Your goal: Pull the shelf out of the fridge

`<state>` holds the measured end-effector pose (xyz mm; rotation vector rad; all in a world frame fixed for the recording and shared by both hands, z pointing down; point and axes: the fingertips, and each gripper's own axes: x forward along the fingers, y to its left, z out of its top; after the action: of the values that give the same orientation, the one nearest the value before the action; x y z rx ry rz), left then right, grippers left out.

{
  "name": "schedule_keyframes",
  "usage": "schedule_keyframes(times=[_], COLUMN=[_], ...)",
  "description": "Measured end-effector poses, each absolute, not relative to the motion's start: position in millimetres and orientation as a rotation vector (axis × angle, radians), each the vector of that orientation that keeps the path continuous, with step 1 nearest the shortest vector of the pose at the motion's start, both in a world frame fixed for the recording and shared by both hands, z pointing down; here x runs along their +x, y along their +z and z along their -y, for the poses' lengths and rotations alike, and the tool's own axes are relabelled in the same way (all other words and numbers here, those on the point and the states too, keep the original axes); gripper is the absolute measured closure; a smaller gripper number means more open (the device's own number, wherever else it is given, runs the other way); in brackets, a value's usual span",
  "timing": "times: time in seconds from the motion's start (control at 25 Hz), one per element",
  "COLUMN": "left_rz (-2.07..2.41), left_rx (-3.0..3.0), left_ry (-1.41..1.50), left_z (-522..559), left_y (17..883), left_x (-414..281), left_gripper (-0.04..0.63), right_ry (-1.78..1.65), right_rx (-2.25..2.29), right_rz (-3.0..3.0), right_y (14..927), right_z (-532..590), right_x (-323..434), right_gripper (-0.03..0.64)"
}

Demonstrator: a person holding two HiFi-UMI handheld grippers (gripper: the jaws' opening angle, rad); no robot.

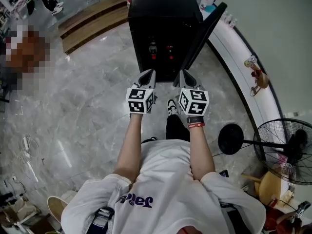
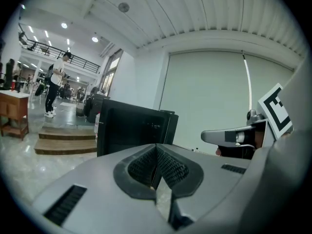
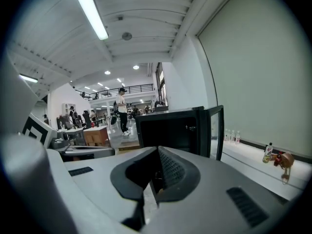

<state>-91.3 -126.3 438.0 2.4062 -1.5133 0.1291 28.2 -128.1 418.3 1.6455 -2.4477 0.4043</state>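
A black mini fridge (image 1: 163,13) stands on the marble floor ahead of me, its door (image 1: 207,30) swung open to the right. The inside is dark; in the head view I make out two small items with red on them (image 1: 161,50), but no shelf clearly. My left gripper (image 1: 147,75) and right gripper (image 1: 185,75) are held side by side in front of the fridge opening, short of it and touching nothing. Both are shut with nothing between the jaws. In the left gripper view the fridge (image 2: 131,128) lies ahead of the left gripper (image 2: 156,150). The right gripper view shows the fridge (image 3: 170,130) beyond the right gripper (image 3: 157,152).
A curved white ledge (image 1: 241,55) runs along the wall at the right, with a small bottle and a figure (image 1: 256,77) on it. A standing fan (image 1: 285,150) is at the lower right. Wooden steps (image 1: 92,21) lie left of the fridge. A person (image 2: 54,84) stands far off.
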Motion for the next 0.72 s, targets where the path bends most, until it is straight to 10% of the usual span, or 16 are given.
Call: schedule_keyframes(times=[0.72], left_rz=[1.471], left_rx=[2.216], left_ry=[0.076], left_z=[263.7], left_y=[523.6], left_x=[-75.9], left_gripper=[0.581], right_ry=[0.457], right_rx=[1.538], right_rz=[2.451], right_y=[477.8], right_z=[256.9], right_x=[33.7], right_gripper=[0.600])
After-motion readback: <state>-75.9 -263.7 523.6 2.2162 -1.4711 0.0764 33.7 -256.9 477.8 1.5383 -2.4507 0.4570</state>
